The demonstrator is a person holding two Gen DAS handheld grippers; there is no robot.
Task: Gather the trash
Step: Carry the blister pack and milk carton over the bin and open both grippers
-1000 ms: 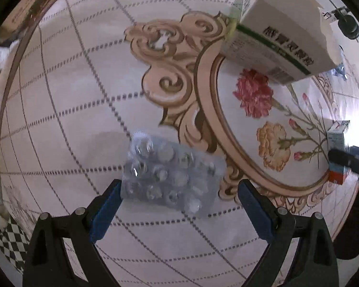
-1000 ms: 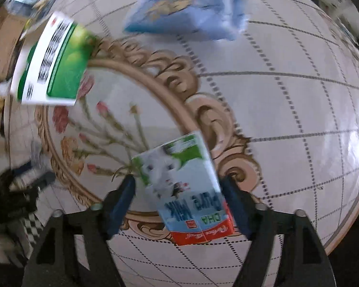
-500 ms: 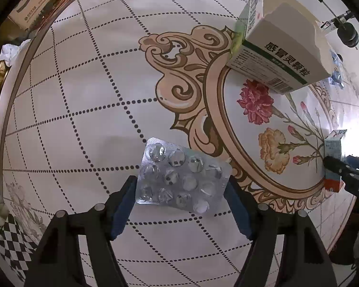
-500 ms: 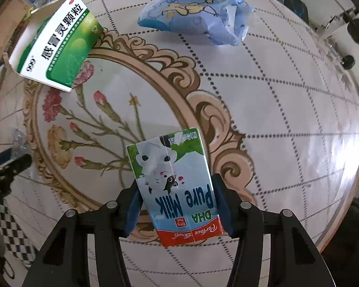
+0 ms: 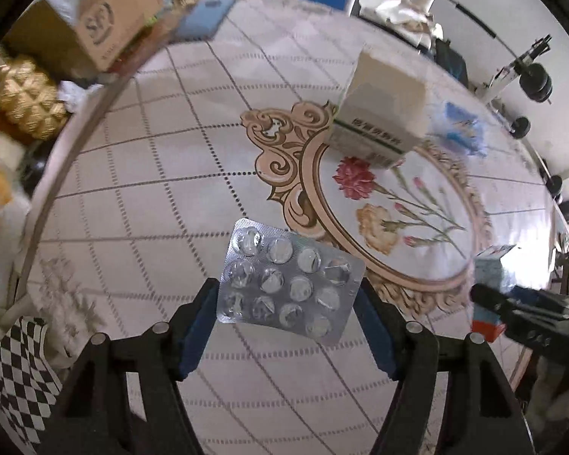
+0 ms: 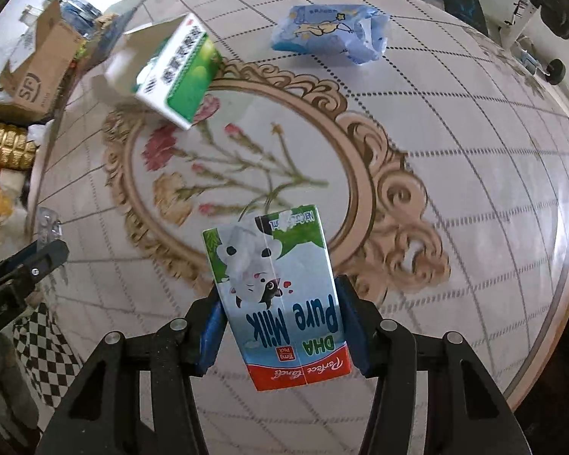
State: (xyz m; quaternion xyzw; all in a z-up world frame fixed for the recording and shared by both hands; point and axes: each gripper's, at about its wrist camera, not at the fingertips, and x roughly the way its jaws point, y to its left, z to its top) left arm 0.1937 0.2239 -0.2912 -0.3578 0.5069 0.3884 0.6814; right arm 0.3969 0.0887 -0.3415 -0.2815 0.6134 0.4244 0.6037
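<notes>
Both picks done: left gripper (image 5: 287, 313) jaws clamp blister pack (image 5: 289, 285), right gripper (image 6: 280, 324) jaws clamp milk carton (image 6: 280, 299). Next: carry to bin.

The blister pack (image 5: 290, 281) was crinkled silvery foil under clear plastic bubbles, and the milk carton (image 6: 280, 297) was smooth printed card with a slight sheen. The medicine box (image 6: 172, 72) looked like matt cardboard and the blue wrapper (image 6: 330, 34) like creased glossy plastic film. The table (image 6: 474, 159) had a glossy, reflective printed top; the gripper fingers (image 6: 208, 335) carried matt blue pads on black plastic.
</notes>
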